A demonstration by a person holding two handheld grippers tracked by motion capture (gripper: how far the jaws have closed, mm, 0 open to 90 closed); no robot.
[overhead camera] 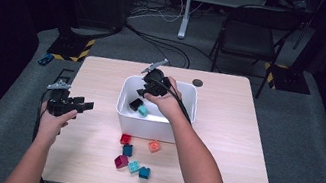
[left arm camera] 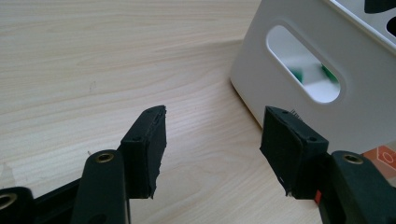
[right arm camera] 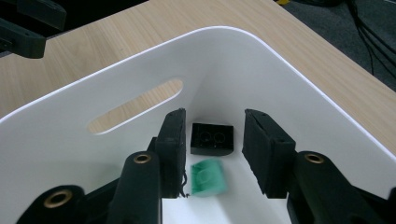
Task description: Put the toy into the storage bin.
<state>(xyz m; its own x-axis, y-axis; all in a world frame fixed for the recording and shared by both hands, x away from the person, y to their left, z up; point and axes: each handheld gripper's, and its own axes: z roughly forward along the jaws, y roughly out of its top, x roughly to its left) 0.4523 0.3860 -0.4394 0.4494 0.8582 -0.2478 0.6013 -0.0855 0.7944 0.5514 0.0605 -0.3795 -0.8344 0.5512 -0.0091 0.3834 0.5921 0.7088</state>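
My right gripper (overhead camera: 148,89) reaches down into the white bin (overhead camera: 154,131) in the middle of the table. In the right gripper view its jaws (right arm camera: 215,119) stand open, and no pad touches a brick. A blurred green brick (right arm camera: 208,177) lies low between them on the bin floor (right arm camera: 280,93), next to a black brick (right arm camera: 211,138). From above, the black brick (overhead camera: 135,103) and the teal-green brick (overhead camera: 143,111) sit in the bin's left half. My left gripper (overhead camera: 85,104) hovers over bare table left of the bin, open and empty (left arm camera: 212,140), facing the bin's handle slot (left arm camera: 303,65).
Several loose bricks lie in front of the bin: red (overhead camera: 125,139), orange (overhead camera: 154,146), blue (overhead camera: 127,149), magenta (overhead camera: 120,161), teal (overhead camera: 134,166) and another blue (overhead camera: 144,172). A small dark disc (overhead camera: 197,83) sits behind the bin. A folding chair (overhead camera: 249,35) and cables lie beyond the table.
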